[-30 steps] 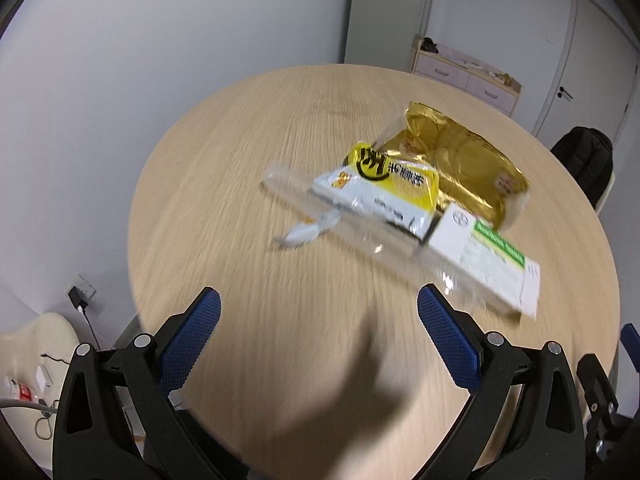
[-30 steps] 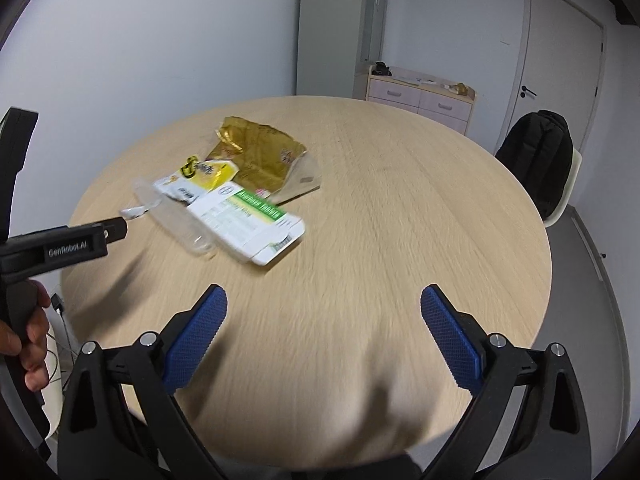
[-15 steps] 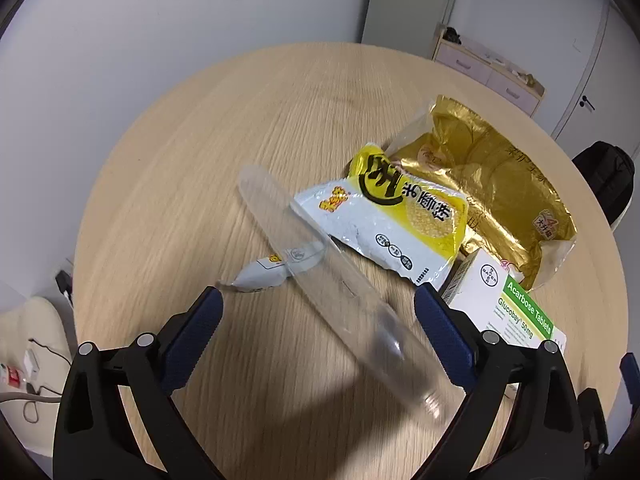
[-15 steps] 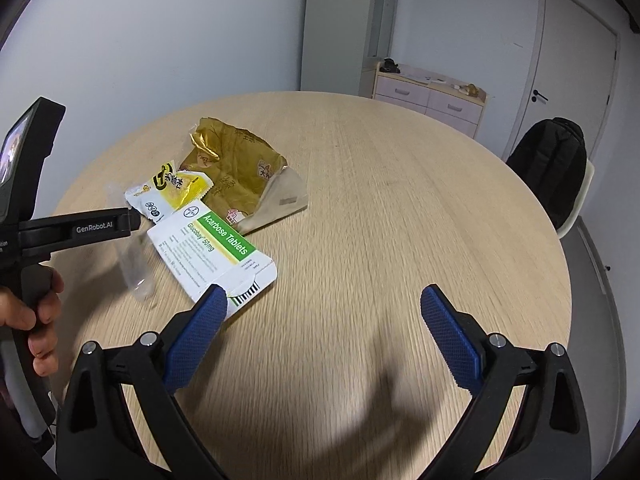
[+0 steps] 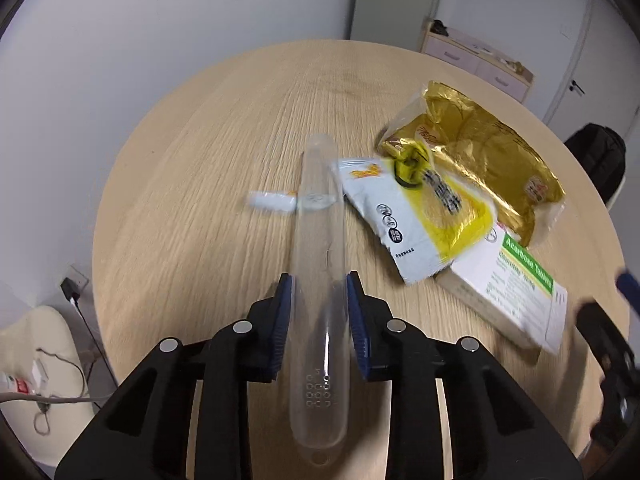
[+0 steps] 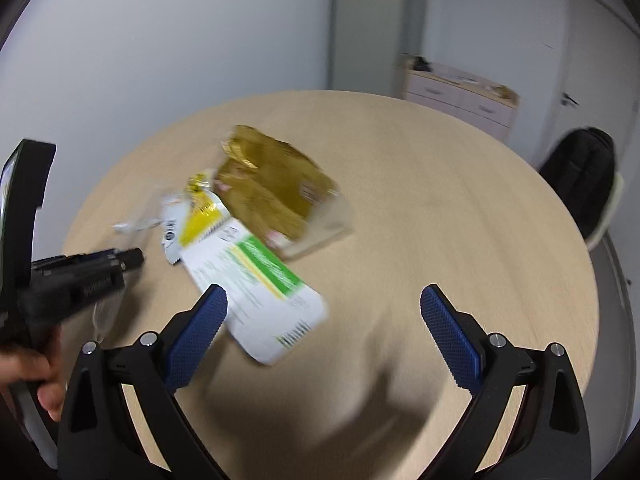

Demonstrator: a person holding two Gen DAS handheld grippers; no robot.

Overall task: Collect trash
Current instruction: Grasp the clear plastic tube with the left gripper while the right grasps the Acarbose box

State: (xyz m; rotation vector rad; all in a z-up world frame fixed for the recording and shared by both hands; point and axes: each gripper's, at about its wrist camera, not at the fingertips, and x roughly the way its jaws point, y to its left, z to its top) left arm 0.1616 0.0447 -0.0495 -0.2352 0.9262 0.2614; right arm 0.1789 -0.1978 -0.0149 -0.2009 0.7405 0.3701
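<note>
A long clear plastic case (image 5: 318, 220) lies on the round wooden table (image 5: 192, 168), one end between the blue pads of my left gripper (image 5: 318, 280). Its jaws are closing and the pads touch the case's sides. Under the case's far part lies a small white wrapper (image 5: 272, 201). To the right lie a white-and-yellow snack packet (image 5: 416, 216), a gold bag (image 5: 480, 152) and a white-and-green tablet box (image 5: 516, 292). My right gripper (image 6: 323, 294) stands open above the table, its left finger beside the tablet box (image 6: 248, 280), with nothing between its fingers.
A hand (image 6: 28, 372) holds the left gripper's handle at the left of the right wrist view. A black backpack (image 6: 580, 176) sits on a chair past the table's right edge. A low drawer unit (image 6: 460, 88) stands by the far wall. Cables (image 5: 40, 400) lie on the floor at left.
My left gripper came in over the clear case, and its wide jaws closed onto it. My right gripper moved left, so the tablet box now lies near its left finger.
</note>
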